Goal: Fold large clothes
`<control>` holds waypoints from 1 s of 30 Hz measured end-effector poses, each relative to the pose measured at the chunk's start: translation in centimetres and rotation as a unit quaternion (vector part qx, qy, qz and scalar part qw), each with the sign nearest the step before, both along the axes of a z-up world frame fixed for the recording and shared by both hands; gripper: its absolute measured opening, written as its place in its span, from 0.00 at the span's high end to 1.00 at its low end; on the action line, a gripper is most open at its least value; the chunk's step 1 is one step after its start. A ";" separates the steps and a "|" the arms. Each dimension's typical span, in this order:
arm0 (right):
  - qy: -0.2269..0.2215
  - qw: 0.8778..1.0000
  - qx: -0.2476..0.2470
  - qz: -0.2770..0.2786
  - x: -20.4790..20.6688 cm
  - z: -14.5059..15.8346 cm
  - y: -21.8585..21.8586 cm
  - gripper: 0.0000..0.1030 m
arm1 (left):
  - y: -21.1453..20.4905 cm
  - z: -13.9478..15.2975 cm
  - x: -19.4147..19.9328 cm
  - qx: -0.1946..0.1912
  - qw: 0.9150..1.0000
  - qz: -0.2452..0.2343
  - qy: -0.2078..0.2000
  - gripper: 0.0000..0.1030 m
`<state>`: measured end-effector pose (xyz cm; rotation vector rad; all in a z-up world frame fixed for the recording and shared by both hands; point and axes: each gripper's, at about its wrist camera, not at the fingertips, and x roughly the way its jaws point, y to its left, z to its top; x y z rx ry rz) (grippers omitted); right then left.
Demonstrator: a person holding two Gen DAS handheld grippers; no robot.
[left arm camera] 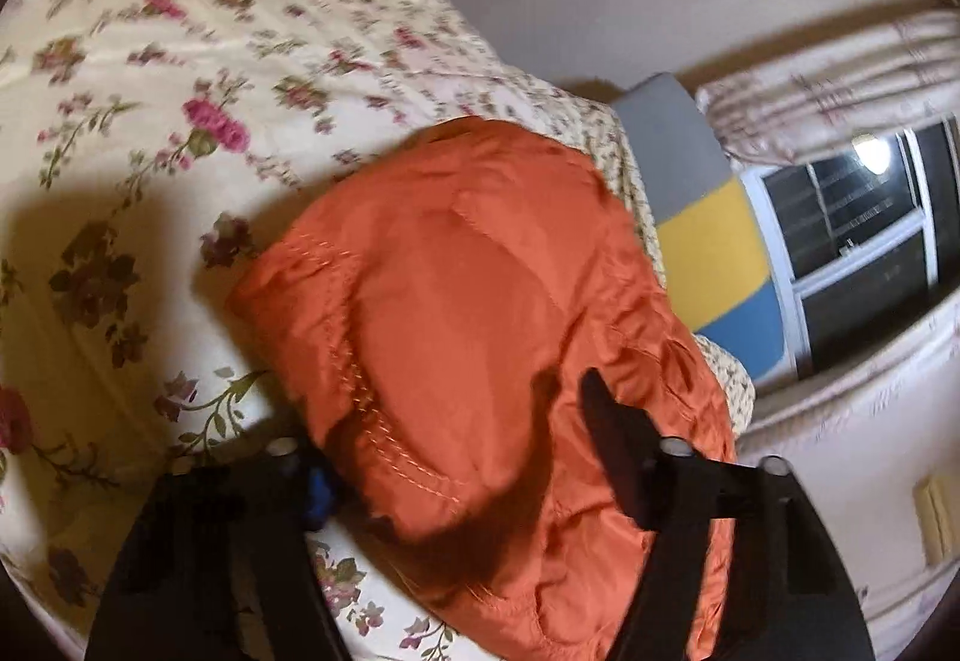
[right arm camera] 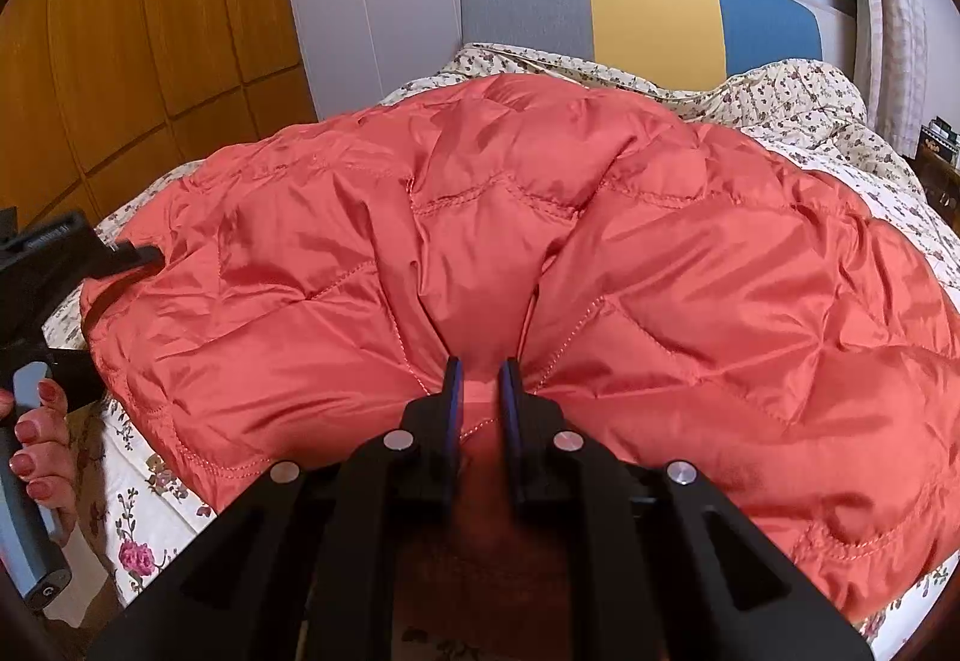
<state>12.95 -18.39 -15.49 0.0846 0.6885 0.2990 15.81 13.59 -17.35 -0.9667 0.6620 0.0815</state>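
Puffy orange quilted nylon jacket [right arm camera: 540,265] spread on floral bedsheet [left arm camera: 150,133]. R gripper [right arm camera: 480,379] pinched tight on a fabric fold at 6 o'clock. L gripper [left arm camera: 456,457] half-open astride jacket edge at 9 o'clock, grip unclear. Close L fully before lifting; raise both evenly.

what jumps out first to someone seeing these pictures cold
The puffy orange quilted jacket dominates, spread over the cream floral bedspread and filling most of the right wrist view. The right gripper has its jaws shut on a pinch of that fabric at bottom centre, while the left gripper straddles the jacket's edge with jaws apart. Behind, a grey, yellow and blue striped headboard stands under the window.
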 end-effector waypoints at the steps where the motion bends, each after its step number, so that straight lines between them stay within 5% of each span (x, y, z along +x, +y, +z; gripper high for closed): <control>1: 0.000 1.000 0.003 0.000 0.0 0.0 -0.1 0.89 | 0.0 -0.1 0.1 0.001 1.000 0.002 0.005 0.52; 5: 0.001 1.000 0.008 0.002 0.2 -0.1 -0.6 0.89 | -0.1 0.4 -0.4 -0.006 1.000 0.007 -0.009 0.74; 15: 0.010 1.000 0.028 0.003 0.6 -0.4 -1.3 0.89 | -4.4 7.4 -1.9 0.126 0.987 -0.033 -0.098 0.80; 21: 0.024 0.999 0.047 0.004 1.2 -0.6 -2.0 0.89 | -9.0 11.6 -3.0 0.196 0.962 -0.090 -0.166 0.80; 25: 0.031 0.997 0.065 0.004 1.4 -0.8 -2.7 0.89 | -13.4 13.8 -3.9 0.230 0.939 -0.156 -0.205 0.80; 30: 0.049 0.988 0.144 0.011 1.3 -0.7 -5.3 0.86 | -17.8 14.5 -4.1 0.267 0.914 -0.214 -0.218 0.80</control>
